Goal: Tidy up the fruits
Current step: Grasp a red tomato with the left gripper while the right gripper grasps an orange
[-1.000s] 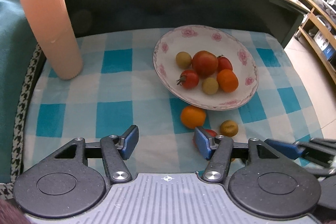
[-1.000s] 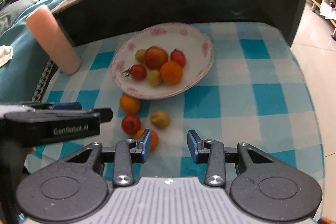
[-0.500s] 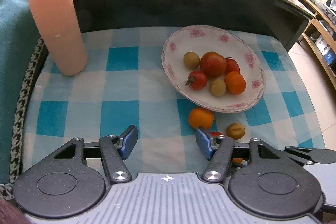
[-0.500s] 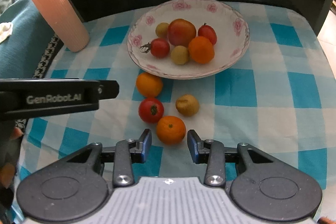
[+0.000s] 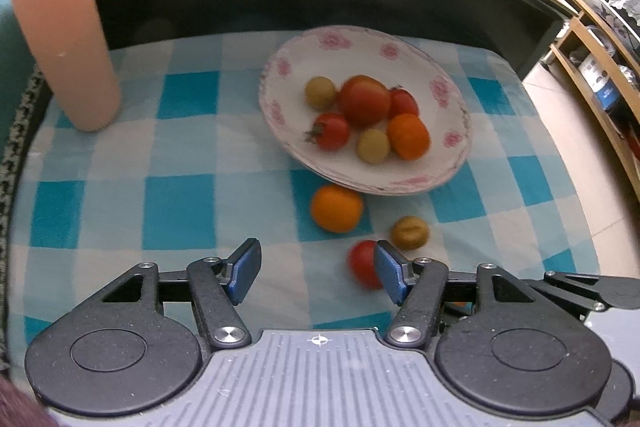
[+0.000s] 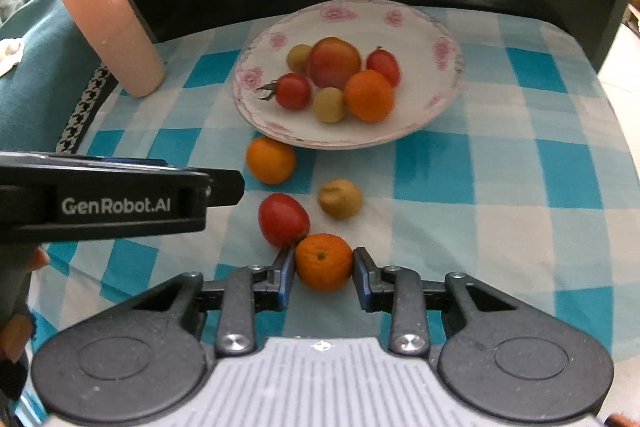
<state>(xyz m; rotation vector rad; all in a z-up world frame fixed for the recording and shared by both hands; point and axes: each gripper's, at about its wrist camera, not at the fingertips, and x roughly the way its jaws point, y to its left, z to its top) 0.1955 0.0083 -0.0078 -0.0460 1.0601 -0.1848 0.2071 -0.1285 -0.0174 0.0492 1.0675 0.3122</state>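
Right hand-held gripper (image 6: pixel 323 269) has just been closing its jaws and now it's got a small orange (image 6: pixel 323 261) between them, both blue pads look pressed on its sides, so it's grasping that one. The orange sits on the checked cloth (image 6: pixel 500 187) near the front edge of the desk, touching a red tomato (image 6: pixel 283 219) just behind-left of it.

Left hand-held gripper (image 5: pixel 316 277) is abt half open w/ nothing between the pads, just hanging over bare cloth. Its right pad covers part of that same tomato in the left wrist view, can't tell if it touches.

Count: off the plate there are 4 fruits, i.e. 2 oranges (the gripped one + another orange (image 6: pixel 270 159) right at the plate's front rim), 1 tomato, 1 brownish-yellow fruit (image 6: pixel 340 203). On the floral plate (image 6: pixel 444 47), toward the back-middle of the desk, 6 pcs: 3 red tomatoes, 2 yellowish fruits, 1 orange. Also 1 pink ribbed cup (image 6: pixel 112 27) at the back-left corner.
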